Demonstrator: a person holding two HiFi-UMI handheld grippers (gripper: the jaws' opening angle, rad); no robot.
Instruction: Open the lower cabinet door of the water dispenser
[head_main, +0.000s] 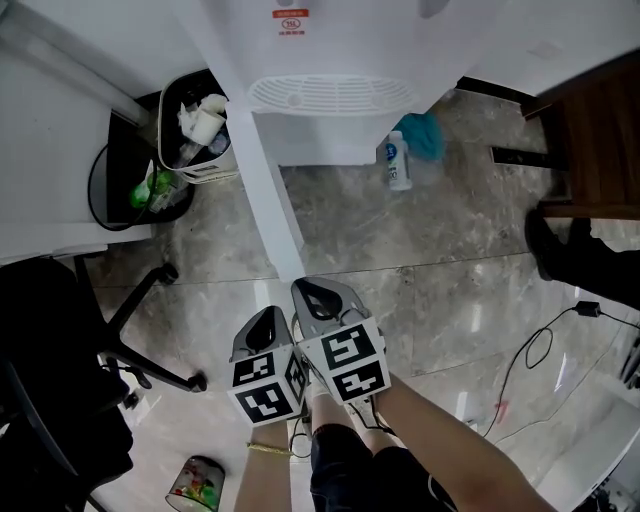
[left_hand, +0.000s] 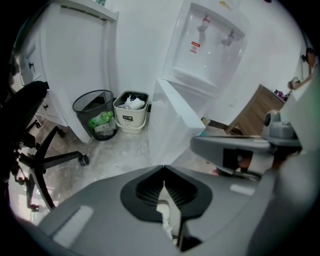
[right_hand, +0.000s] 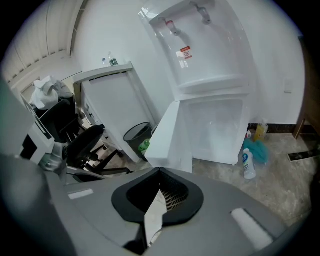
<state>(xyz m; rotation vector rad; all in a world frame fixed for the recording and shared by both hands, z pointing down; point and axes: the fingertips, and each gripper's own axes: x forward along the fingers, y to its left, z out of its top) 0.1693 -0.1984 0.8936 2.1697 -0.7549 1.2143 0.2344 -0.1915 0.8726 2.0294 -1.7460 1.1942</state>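
Note:
The white water dispenser (head_main: 330, 40) stands at the top of the head view. Its lower cabinet door (head_main: 265, 190) is swung wide open toward me, so the bare white cabinet interior (right_hand: 215, 127) shows in the right gripper view. My right gripper (head_main: 318, 287) is at the door's free edge, jaws shut with nothing between them. Just to its left and a little nearer me is my left gripper (head_main: 268, 312), its tips together and holding nothing. The door (left_hand: 175, 112) rises just beyond the left gripper (left_hand: 163, 166), and the door (right_hand: 167, 135) sits right past the right gripper (right_hand: 160, 170).
A white waste bin (head_main: 195, 140) and a black mesh bin (head_main: 130, 190) stand left of the door. A black office chair (head_main: 60, 370) fills the lower left. A bottle (head_main: 398, 165) and teal cloth (head_main: 425, 135) lie by the dispenser. Wooden furniture (head_main: 590, 140) and cables (head_main: 540, 350) are at right.

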